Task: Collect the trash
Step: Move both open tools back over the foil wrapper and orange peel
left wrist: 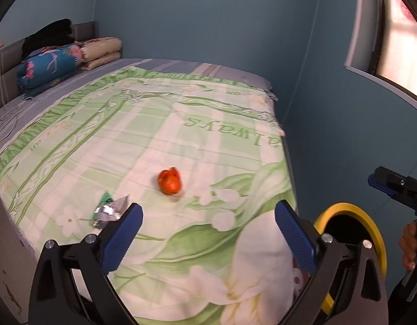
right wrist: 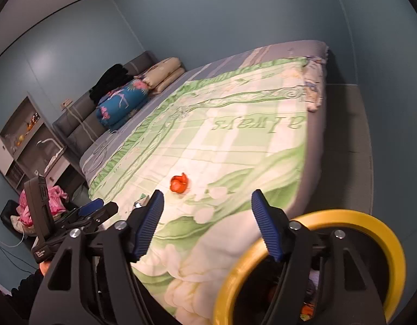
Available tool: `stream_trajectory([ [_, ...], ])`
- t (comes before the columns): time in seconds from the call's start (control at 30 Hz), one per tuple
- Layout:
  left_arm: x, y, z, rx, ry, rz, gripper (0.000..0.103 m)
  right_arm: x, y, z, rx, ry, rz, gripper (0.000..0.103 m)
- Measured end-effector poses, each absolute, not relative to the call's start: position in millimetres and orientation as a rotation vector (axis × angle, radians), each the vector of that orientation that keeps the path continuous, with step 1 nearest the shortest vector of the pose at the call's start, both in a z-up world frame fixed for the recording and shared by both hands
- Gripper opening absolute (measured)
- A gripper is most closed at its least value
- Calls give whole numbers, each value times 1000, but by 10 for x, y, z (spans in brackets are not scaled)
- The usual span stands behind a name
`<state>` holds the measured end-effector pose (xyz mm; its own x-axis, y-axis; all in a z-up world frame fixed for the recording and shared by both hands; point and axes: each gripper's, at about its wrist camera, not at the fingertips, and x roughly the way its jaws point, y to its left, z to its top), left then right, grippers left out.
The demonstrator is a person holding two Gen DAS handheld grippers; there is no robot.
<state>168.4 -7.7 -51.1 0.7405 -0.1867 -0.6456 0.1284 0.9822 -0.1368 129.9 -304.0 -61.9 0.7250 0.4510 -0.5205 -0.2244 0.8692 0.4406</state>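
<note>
An orange crumpled wrapper [left wrist: 169, 181] lies on the green floral bedspread [left wrist: 159, 135], ahead of my open, empty left gripper [left wrist: 208, 224]. A silver and green foil wrapper [left wrist: 108, 211] lies just left of its left fingertip. A yellow-rimmed bin [left wrist: 355, 233] stands beside the bed's near right corner. My right gripper [right wrist: 207, 214] is open and empty above the bed's near edge; the orange wrapper [right wrist: 179, 183] lies ahead of it, the foil wrapper [right wrist: 142, 200] mostly hidden by its left finger. The bin [right wrist: 344, 230] sits under its right finger.
Folded quilts [left wrist: 54, 62] and dark clothes [left wrist: 50, 35] are piled at the headboard. A shelf unit [right wrist: 26, 140] and pink cloth [right wrist: 52, 197] are left of the bed. Blue walls enclose the bed; a window [left wrist: 398, 40] is at right.
</note>
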Motion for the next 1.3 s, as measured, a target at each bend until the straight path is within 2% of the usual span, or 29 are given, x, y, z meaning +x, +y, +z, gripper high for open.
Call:
stream_trajectory([
  [0.27, 1755, 473, -674, -124, 722, -38, 95, 1578, -2431, -542, 278, 641, 446, 79],
  [0.57, 1877, 870, -925, -151, 745, 40, 95, 2023, -1940, -655, 277, 680, 496, 80],
  [0.8, 2052, 1050, -1202, -137, 792, 56, 95, 2482, -1436, -986, 220, 790, 493, 84],
  [1.07, 2294, 1101, -1489, -73, 851, 40, 95, 2988, -932, -1474, 132, 920, 477, 84],
  [1.3, 2517, 1209, -1695, -127, 907, 16, 95, 3293, -630, -1794, 92, 1007, 452, 84],
])
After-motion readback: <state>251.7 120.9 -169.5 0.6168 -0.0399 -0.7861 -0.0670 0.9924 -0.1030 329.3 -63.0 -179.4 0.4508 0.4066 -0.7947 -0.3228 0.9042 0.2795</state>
